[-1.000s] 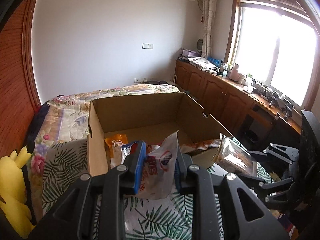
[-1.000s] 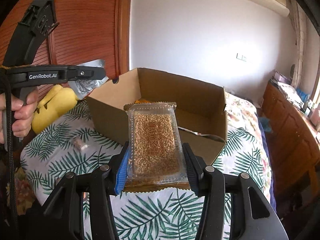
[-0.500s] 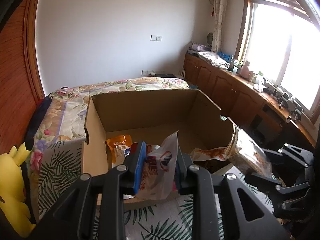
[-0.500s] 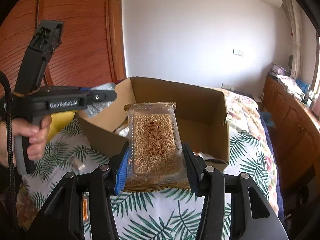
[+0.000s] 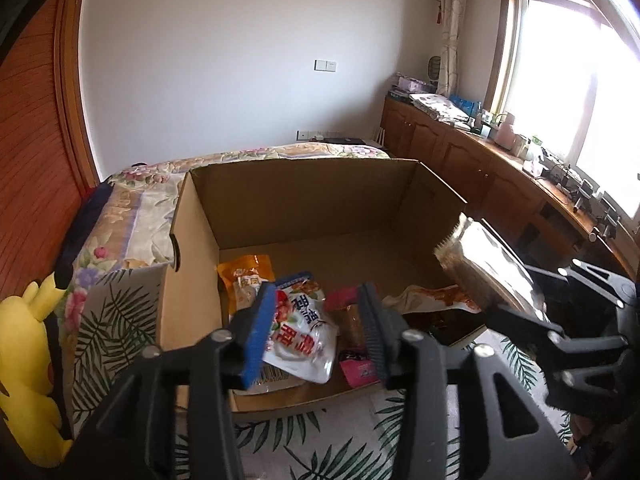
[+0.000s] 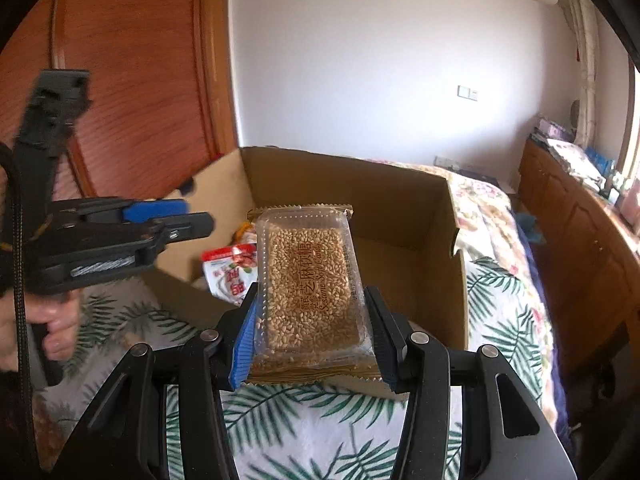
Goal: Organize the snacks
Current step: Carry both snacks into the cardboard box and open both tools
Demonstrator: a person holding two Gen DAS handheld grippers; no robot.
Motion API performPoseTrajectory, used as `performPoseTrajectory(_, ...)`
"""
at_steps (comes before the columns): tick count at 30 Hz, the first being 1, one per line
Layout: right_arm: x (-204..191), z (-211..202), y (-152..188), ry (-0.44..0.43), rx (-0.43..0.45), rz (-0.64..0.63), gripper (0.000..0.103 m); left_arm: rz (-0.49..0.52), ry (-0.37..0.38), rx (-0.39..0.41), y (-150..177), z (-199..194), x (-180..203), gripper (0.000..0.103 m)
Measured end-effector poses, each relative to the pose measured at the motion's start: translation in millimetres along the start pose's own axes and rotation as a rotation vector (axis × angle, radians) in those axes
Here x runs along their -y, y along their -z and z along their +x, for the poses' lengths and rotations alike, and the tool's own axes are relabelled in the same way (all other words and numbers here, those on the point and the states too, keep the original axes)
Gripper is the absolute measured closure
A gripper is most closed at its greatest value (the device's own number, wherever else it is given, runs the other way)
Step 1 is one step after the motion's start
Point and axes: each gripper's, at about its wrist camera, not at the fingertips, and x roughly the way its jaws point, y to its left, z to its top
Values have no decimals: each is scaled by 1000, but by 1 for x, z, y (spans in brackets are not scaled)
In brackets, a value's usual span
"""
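The sesame candy pack (image 6: 310, 280) stands upright, long axis pointing away, clamped at its lower end in the right gripper (image 6: 312, 336), just short of the near wall of the cardboard box (image 6: 424, 292) on the bed (image 6: 500, 308). The drop lies straight ahead over that near rim. Farther left, the left gripper (image 5: 320, 332) hangs spread and empty over the box's near-left corner, above the white snack bag (image 5: 300, 340) lying inside.
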Motion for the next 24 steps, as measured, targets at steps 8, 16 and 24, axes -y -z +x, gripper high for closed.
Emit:
performPoseTrajectory(8,4,26,-9,12,-36,52,51,-6,-10,-22,7,-6,-9,52)
performPoseTrajectory(16,9,22,-7,-18,14,115,48,7,-30,-1,7,-24,-21,52)
performPoseTrajectory(24,-18,-13,6,-64,77,17,48,17,-42,53,21,-55,-34,52)
